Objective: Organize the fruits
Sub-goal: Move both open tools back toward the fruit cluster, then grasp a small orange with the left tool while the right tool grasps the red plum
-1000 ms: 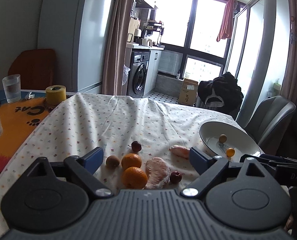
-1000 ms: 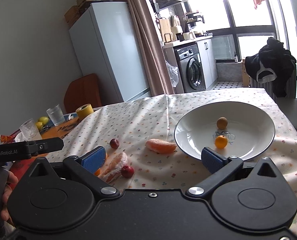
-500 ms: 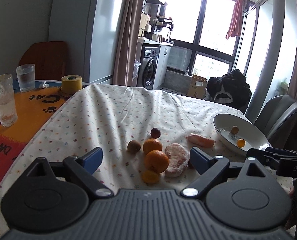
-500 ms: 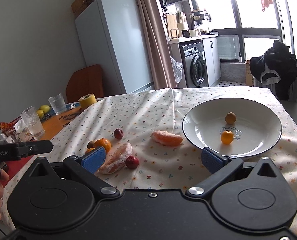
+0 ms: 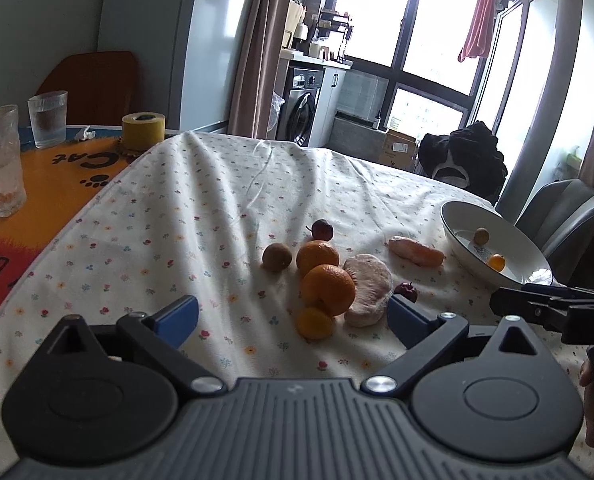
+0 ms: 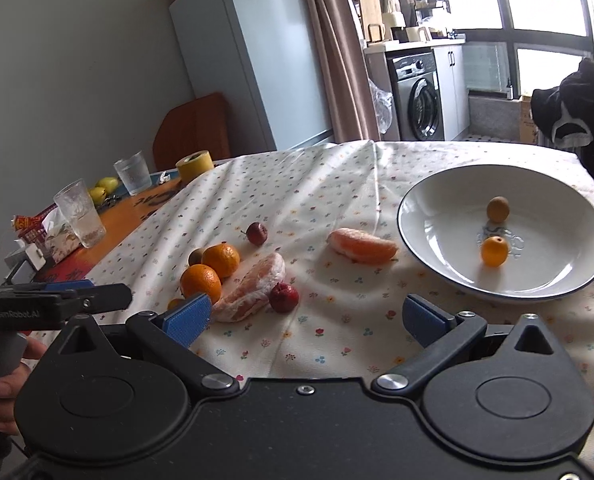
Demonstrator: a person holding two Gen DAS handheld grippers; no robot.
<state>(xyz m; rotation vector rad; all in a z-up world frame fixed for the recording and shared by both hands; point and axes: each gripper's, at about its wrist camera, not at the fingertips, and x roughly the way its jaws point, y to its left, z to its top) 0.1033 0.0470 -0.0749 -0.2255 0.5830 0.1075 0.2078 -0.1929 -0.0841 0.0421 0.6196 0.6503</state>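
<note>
Loose fruit lies on a flowered tablecloth: two oranges, a small kumquat, a brown kiwi-like fruit, two small red fruits, a large peeled citrus segment and a smaller segment. A white plate at the right holds a brown fruit and a kumquat. My left gripper is open, just short of the pile. My right gripper is open with nothing between its fingers, near the red fruit.
Left of the cloth, an orange mat carries two glasses and a yellow tape roll. A grey chair stands behind the plate. A fridge, a washing machine and windows fill the background. A person's hand holds the left gripper.
Both grippers have pulled back and risen, so more of the table shows. The kumquat in front of the oranges has come into the left view. Nothing was taken hold of.
</note>
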